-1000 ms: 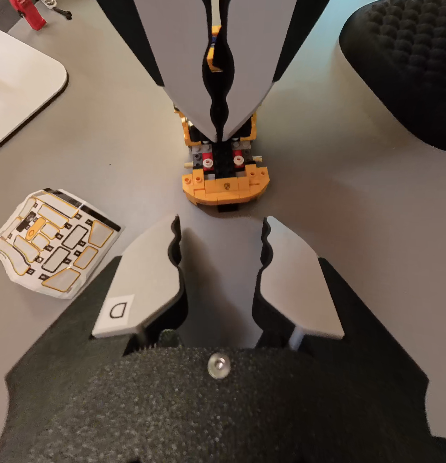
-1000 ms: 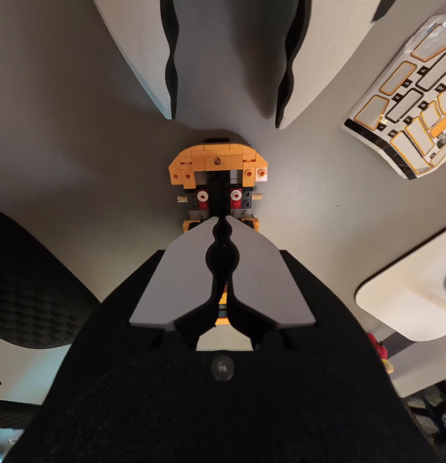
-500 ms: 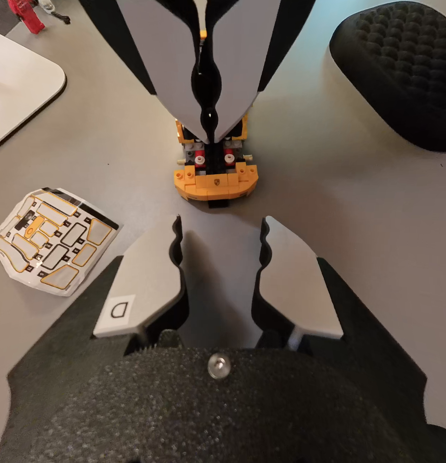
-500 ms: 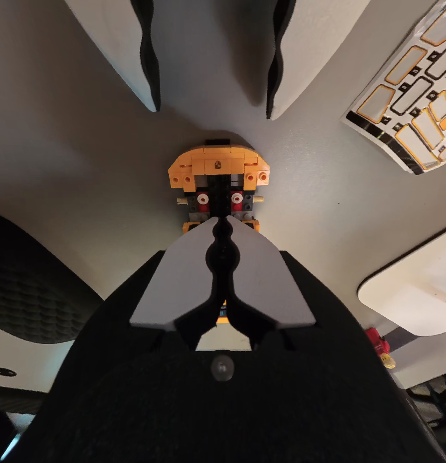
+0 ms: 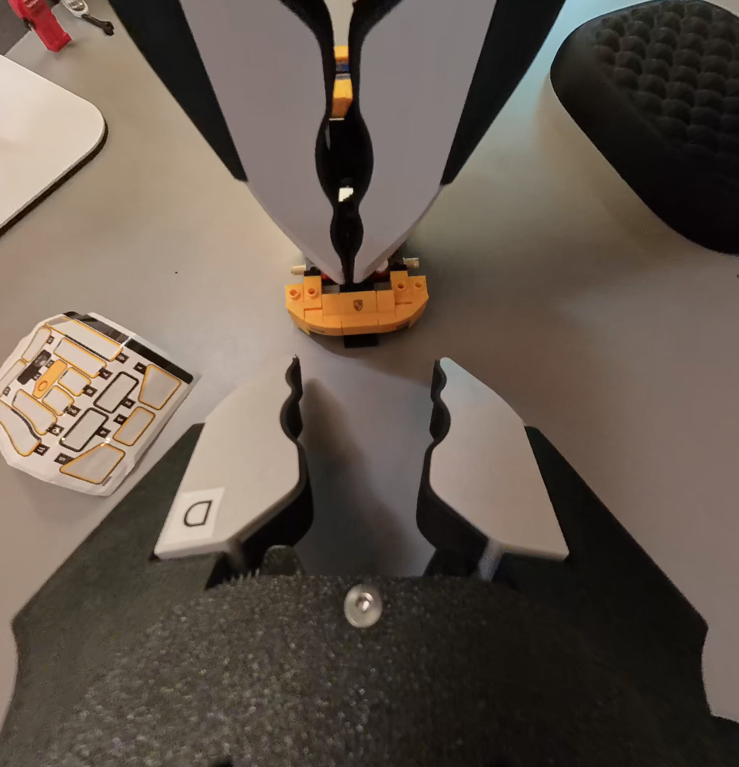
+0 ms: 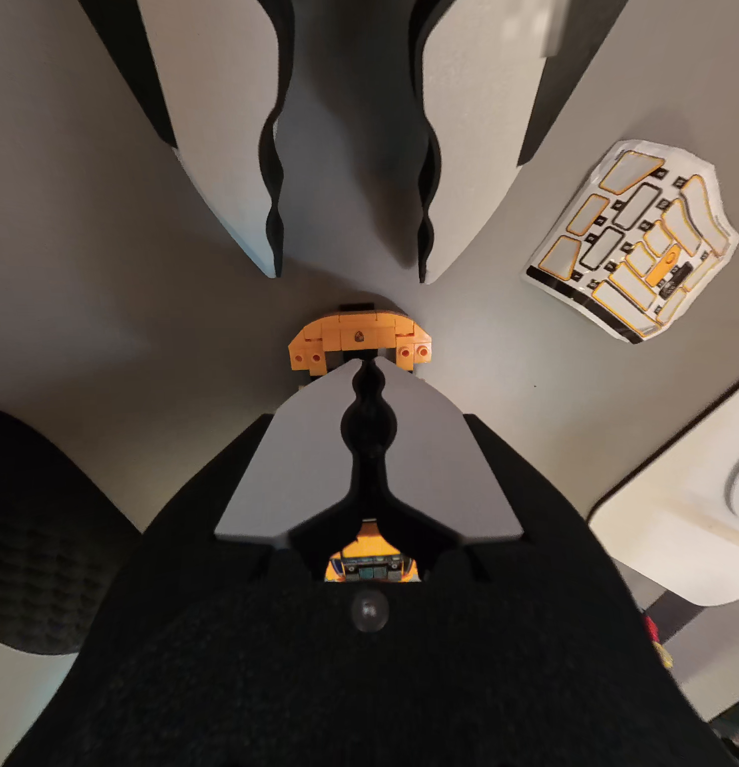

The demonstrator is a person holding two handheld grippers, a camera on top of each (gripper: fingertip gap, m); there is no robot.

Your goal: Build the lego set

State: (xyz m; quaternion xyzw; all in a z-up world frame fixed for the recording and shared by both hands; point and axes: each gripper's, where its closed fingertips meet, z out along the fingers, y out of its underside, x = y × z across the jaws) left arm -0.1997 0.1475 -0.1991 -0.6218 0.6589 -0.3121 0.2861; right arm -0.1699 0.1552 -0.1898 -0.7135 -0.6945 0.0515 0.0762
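Fingers first: my left gripper [image 5: 365, 365] is released, its two grey fingers [image 5: 251, 456] spread wide with bare table between them, tips just short of the car's orange nose. My right gripper [image 6: 367, 362] is clenched, tips pressed together over the car [image 5: 356, 307]; I cannot tell whether anything is pinched between them or whether they merely press on the bricks.

Taking the car as my landmark, and going by size. It sits on the grey table [image 5: 567, 373], which runs out on every side of it. Well off to one side of the car lies a black dimpled pad [image 5: 666, 108]. On the opposite side, about as far away, is a white tray [image 5: 23, 137] with a rounded corner and dark edge. Nearer the car on that same side, beside my left gripper, lies a curled sticker sheet [image 5: 85, 402] with orange-outlined shapes. Beyond the tray, far from the car, a small red object [image 5: 48, 29] stands at the table's edge; I cannot tell what it is.

On the car itself, the curved orange bumper faces my left gripper, with a small crest tile at its centre and studs on either side. Behind it my right gripper hides most of the body; through the gap at the base of its fingers I see an orange rear section with dark bricks.
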